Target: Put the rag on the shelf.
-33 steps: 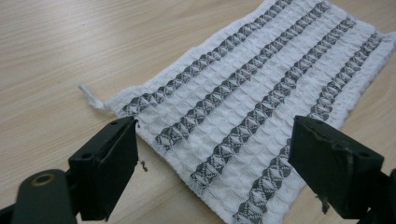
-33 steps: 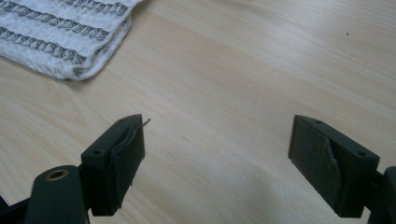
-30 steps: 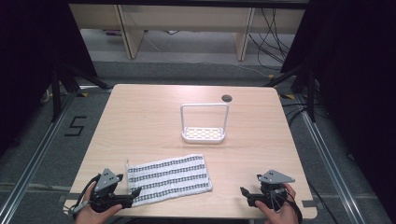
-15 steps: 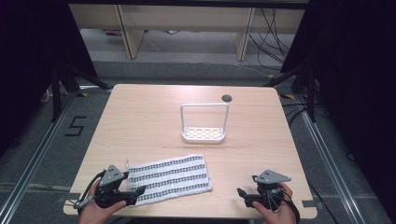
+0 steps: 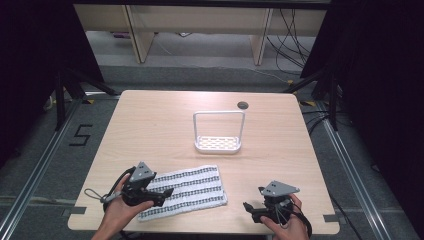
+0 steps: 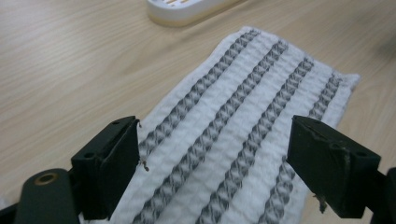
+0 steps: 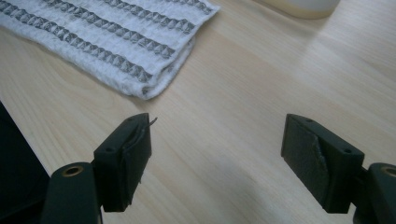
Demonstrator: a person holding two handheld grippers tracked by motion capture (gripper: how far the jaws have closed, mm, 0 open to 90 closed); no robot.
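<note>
The folded striped towel lies flat on the wooden surface near the person's edge, its long axis running left to right with a slight rise toward the right. The left gripper hovers over the towel's left end, jaws spread wide and holding nothing; in the left gripper view the towel extends away between the jaws, stripes running along the line of sight. The right gripper sits well to the right of the towel, jaws also wide open and empty, pointing toward its right end over bare wood. The left gripper is judged the nearer. A white wire-handled rack stands beyond the towel, apart from it. Nothing obstructs either approach.
</note>
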